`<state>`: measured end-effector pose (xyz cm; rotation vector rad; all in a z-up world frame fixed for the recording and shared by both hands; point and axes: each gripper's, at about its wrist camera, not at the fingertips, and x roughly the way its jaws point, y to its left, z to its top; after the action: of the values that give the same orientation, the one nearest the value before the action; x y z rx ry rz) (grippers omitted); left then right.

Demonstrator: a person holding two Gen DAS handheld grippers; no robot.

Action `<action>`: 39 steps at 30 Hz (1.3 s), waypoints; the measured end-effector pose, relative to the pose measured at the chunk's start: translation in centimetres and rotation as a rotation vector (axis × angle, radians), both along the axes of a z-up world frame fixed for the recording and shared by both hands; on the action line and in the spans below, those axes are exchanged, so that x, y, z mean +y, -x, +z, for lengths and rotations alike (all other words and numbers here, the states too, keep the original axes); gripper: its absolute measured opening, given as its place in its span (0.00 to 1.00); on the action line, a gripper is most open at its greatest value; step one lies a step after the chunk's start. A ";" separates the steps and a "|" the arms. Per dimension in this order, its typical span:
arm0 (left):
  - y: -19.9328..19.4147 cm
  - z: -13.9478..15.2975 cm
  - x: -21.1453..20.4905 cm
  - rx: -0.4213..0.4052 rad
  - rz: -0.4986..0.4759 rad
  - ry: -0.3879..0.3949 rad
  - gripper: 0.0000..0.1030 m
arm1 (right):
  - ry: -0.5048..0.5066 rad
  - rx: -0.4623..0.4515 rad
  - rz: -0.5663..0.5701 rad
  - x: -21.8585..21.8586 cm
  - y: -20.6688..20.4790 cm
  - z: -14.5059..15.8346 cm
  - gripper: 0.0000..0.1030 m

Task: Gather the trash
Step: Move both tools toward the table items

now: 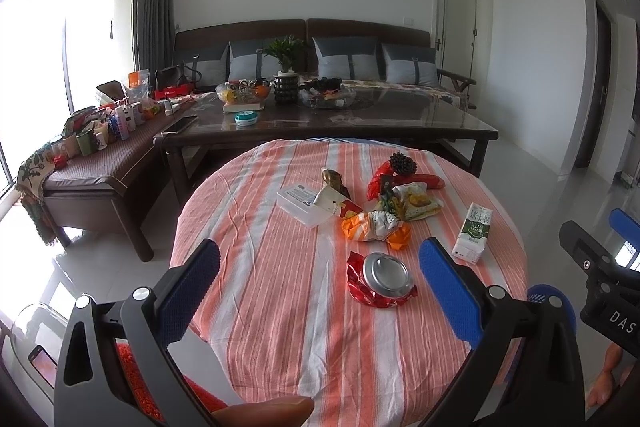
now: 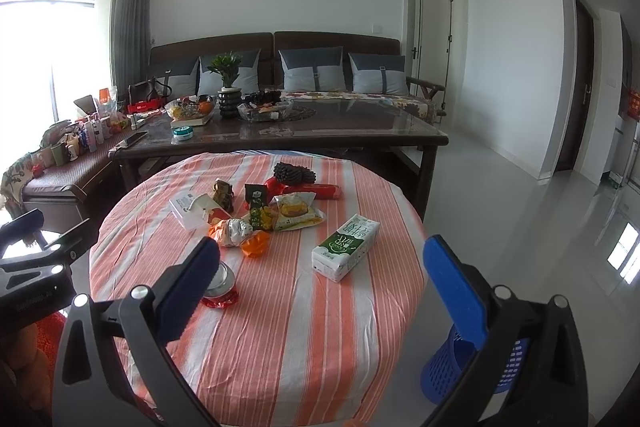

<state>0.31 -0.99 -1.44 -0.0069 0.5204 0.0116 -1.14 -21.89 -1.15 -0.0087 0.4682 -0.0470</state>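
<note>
Several wrappers (image 1: 374, 227) on striped tablecloth (image 1: 288, 307)

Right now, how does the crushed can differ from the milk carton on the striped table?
The crushed can is flattened, round, silver-ended with red crumpled sides; the milk carton keeps its boxy shape, white and green. The can lies nearer the left gripper, the carton nearer the right gripper. Both rest on the striped tablecloth, untouched.

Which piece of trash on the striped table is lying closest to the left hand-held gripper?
The crushed can, silver end up on a red wrapper, sits between the open left hand-held gripper fingers. The milk carton and wrapper pile lie farther back.
</note>
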 end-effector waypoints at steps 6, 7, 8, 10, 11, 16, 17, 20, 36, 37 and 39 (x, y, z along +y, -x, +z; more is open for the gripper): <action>0.2 0.0 -0.5 -0.007 -0.004 -0.007 0.96 | -0.007 -0.017 -0.005 -0.5 0.4 0.4 0.96; 0.2 0.0 -0.6 -0.009 -0.005 -0.008 0.96 | -0.010 -0.018 -0.007 -0.7 0.4 0.4 0.96; 0.2 0.1 -0.6 -0.008 -0.005 -0.007 0.96 | -0.011 -0.018 -0.008 -0.7 0.4 0.4 0.96; 0.2 0.2 -0.8 -0.005 -0.008 -0.008 0.96 | -0.012 -0.016 -0.008 -0.7 0.5 0.2 0.96; 0.4 0.3 -0.8 -0.004 -0.010 -0.007 0.96 | -0.013 -0.014 -0.007 -0.7 0.4 0.1 0.96; 0.4 0.5 -1.0 0.002 -0.015 -0.008 0.96 | -0.012 -0.014 -0.007 -0.8 0.4 0.1 0.96; 0.4 0.4 -1.0 0.002 -0.014 -0.008 0.96 | -0.010 -0.014 -0.008 -0.7 0.4 0.1 0.96; 0.4 0.4 -1.1 0.004 -0.015 -0.010 0.96 | -0.012 -0.013 -0.009 -0.7 0.4 0.1 0.96; 0.1 0.0 -1.5 0.011 -0.021 -0.011 0.96 | -0.012 -0.010 -0.007 -0.7 0.3 -0.3 0.96; 0.1 0.0 -1.6 0.012 -0.021 -0.011 0.96 | -0.012 -0.011 -0.007 -0.7 0.3 -0.4 0.96; 0.1 0.0 -1.5 0.011 -0.020 -0.010 0.96 | -0.013 -0.009 -0.008 -0.7 0.3 -0.3 0.96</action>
<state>0.24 -2.54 -1.40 0.0082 0.5310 -0.0051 -1.43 -22.58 -1.43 0.0064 0.4600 -0.0516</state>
